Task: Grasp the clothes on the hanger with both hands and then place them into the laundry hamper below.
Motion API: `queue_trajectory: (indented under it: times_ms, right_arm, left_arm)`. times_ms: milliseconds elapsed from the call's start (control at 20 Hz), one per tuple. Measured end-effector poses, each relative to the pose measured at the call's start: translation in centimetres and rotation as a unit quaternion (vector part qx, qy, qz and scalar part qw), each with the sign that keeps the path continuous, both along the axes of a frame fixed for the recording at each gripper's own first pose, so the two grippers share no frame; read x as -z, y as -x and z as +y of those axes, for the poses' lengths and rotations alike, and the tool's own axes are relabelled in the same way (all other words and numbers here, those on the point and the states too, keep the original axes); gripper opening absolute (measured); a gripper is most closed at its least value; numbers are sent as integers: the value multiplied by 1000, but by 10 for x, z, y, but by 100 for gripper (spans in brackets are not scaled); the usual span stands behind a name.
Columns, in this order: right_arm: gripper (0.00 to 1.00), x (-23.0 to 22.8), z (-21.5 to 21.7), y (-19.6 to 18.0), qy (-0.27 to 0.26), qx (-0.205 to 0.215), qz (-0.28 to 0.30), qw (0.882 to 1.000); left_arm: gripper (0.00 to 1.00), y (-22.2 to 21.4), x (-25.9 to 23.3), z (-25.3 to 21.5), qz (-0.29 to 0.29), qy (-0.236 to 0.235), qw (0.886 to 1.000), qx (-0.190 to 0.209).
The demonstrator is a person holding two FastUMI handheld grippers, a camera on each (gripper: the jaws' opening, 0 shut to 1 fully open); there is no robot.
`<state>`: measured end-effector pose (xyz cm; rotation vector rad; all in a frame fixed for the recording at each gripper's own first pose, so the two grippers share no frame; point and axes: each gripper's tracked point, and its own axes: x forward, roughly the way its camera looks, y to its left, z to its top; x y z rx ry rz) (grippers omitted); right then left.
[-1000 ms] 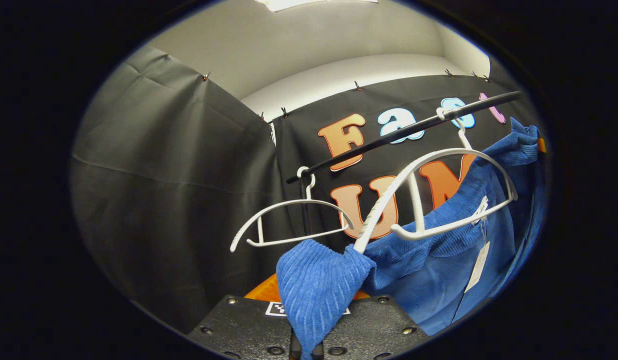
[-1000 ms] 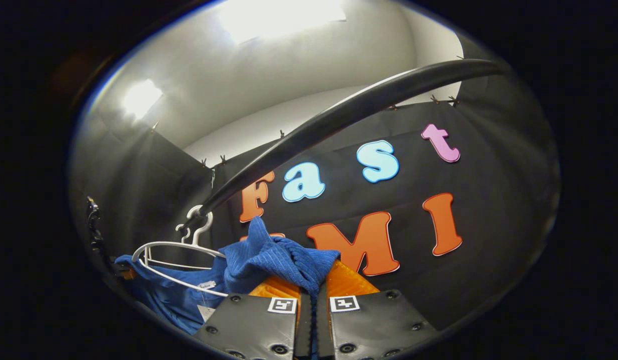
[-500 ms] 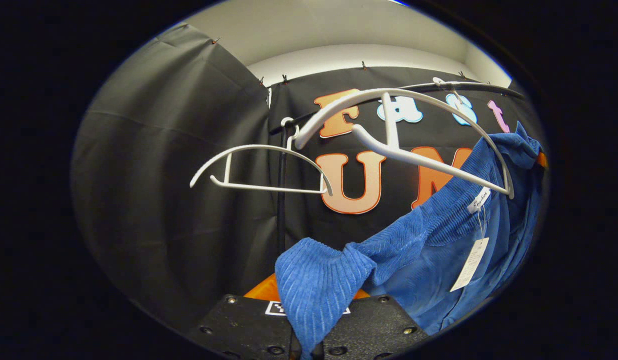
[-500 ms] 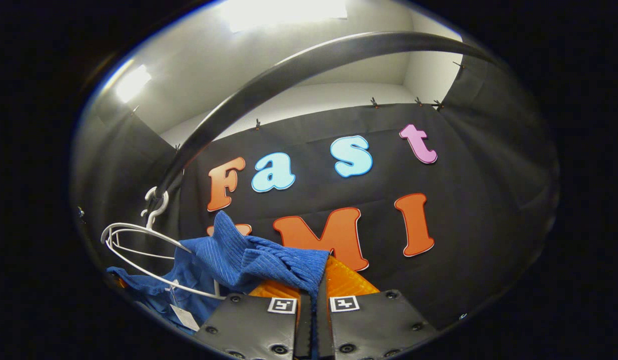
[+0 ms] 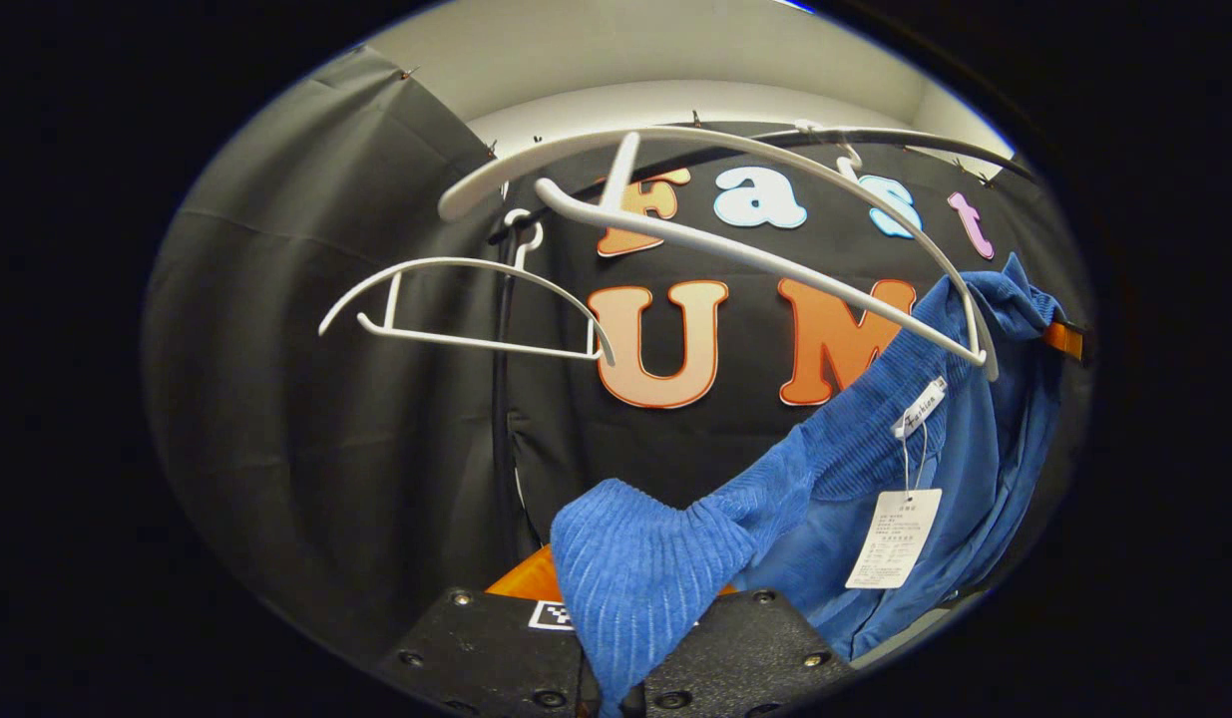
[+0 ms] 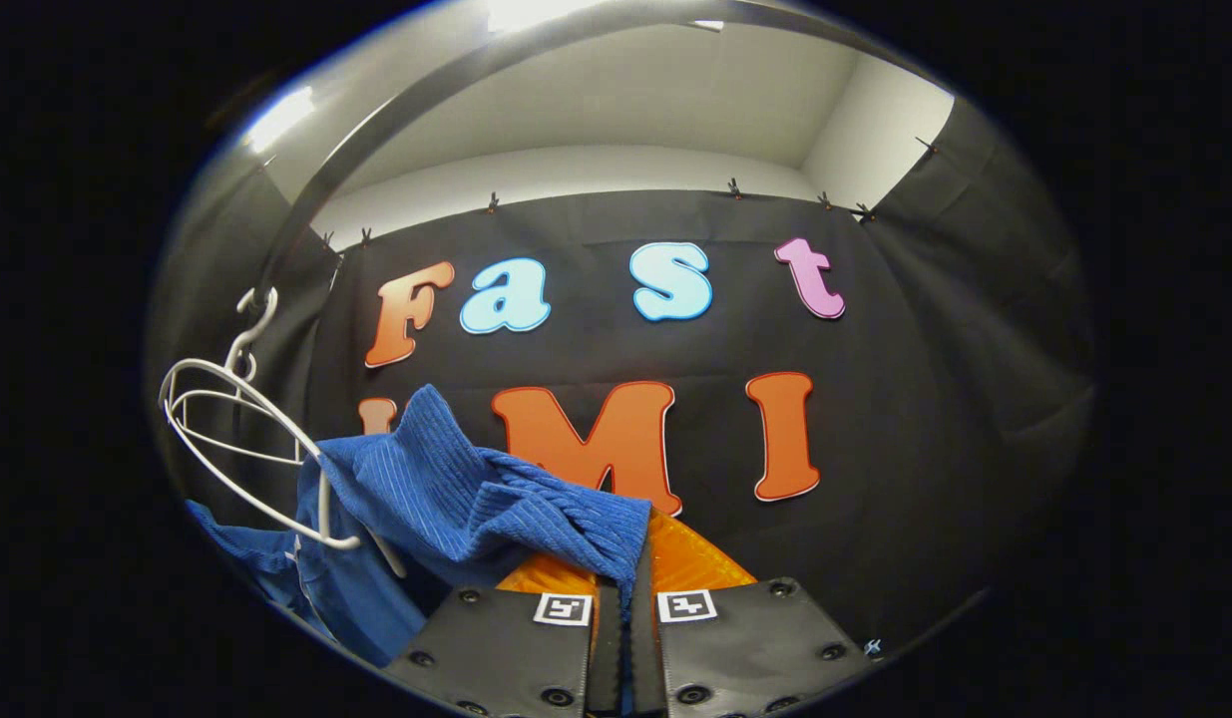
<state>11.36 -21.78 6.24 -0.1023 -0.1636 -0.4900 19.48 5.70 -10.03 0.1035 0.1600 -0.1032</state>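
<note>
Left gripper (image 5: 608,698) pinches edge of blue top (image 5: 875,469), both fingers squeezing cloth. Right gripper (image 6: 623,688) pinches other edge of blue top (image 6: 446,499) same way. Top stretches between both grippers, hanging below white hanger (image 5: 755,249), off its near end, far side near its other end. Paper tag (image 5: 893,538) dangles from collar. Second white hanger (image 5: 456,309) hangs bare on black rail (image 5: 935,145).
</note>
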Motion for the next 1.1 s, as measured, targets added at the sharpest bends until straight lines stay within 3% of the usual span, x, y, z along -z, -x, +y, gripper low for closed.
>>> queue_trajectory:
  times_ms: [250,550,750,900,1100]
  right_arm:
    - [11,38,-11,6,-33,-2,36,999]
    - [11,51,22,22,-29,-32,55,998]
    - [11,72,77,25,-53,-106,69,991]
    - [11,104,114,24,-63,-156,99,981]
    - [11,162,151,25,-104,-197,149,963]
  left_arm:
    - [7,12,24,-21,23,14,1000,14]
    - [7,39,32,-32,40,30,999,17]
    - [7,47,42,-28,60,21,998,11]
    - [7,57,62,-24,75,9,997,-17]
    - [7,74,101,-42,116,-1,993,1]
